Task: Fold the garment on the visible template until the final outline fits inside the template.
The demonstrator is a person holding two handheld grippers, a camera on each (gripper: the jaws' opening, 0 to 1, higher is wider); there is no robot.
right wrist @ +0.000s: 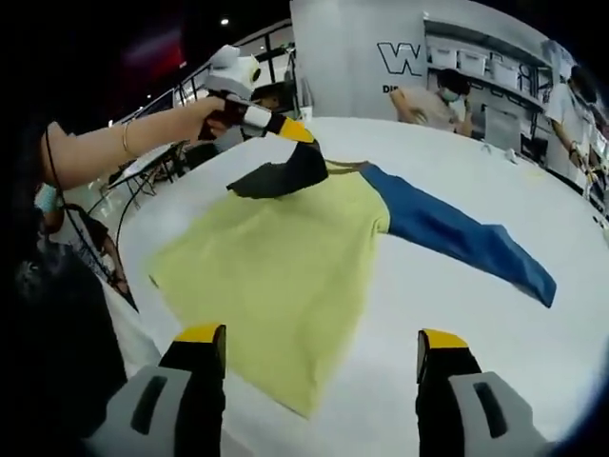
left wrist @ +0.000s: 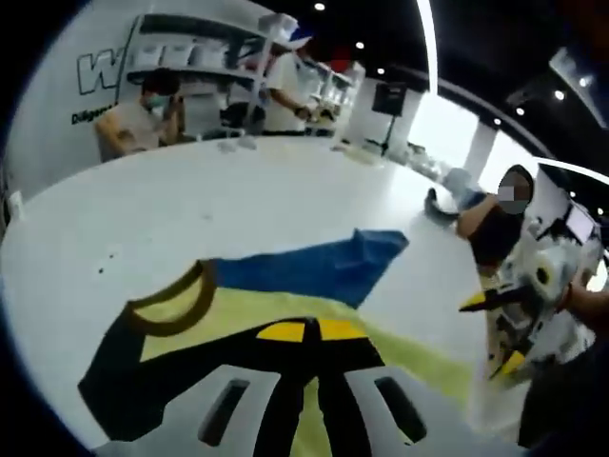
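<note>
In my right gripper view the T-shirt point(right wrist: 285, 257) lies spread flat on the white table point(right wrist: 447, 314), filling the centre of the frame: a yellow-green body, a blue sleeve point(right wrist: 457, 233) stretching out toward the right edge, and a black sleeve point(right wrist: 281, 176) at upper centre. My right gripper point(right wrist: 321, 352) hangs clear of the cloth at the bottom of the frame, its yellow-tipped jaws spread wide with nothing between them. My left gripper point(right wrist: 303, 136) comes in from the upper left, held in a hand point(right wrist: 205, 112), its tips pinched onto the black sleeve and raising it off the table.

In my left gripper view the jaws meet at bottom centre, closed on the dark fabric, with the brown collar point(left wrist: 176, 307) at lower left and the blue sleeve at centre. Seated people point(left wrist: 143, 114) appear along the table's far edge.
</note>
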